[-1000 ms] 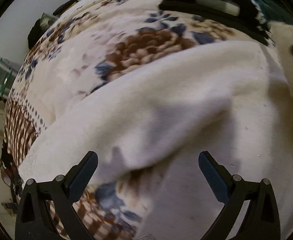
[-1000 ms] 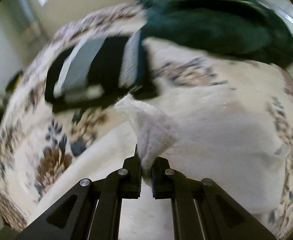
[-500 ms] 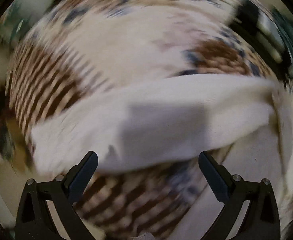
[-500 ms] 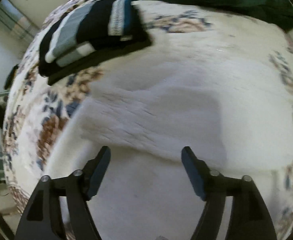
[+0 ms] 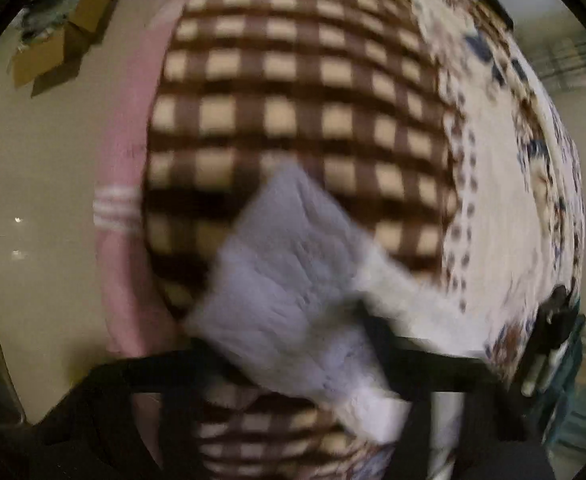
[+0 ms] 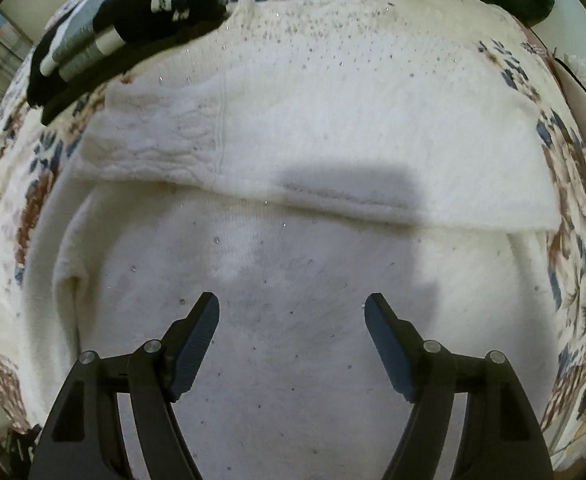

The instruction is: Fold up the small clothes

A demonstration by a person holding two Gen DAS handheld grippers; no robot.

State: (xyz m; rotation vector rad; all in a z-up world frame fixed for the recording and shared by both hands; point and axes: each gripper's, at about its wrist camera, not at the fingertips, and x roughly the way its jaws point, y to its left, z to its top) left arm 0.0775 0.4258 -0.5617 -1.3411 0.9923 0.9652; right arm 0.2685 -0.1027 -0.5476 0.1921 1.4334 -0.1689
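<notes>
One white sweater (image 6: 293, 128), two grippers

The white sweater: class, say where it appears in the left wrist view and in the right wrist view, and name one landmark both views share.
Left wrist view: the white sweater shows only as a blurred cuff end, lower centre, between the closing fingers of the left claw.
Right wrist view: it fills the centre, one sleeve folded across its body.
Shared landmark: the floral blanket beneath it.
</notes>
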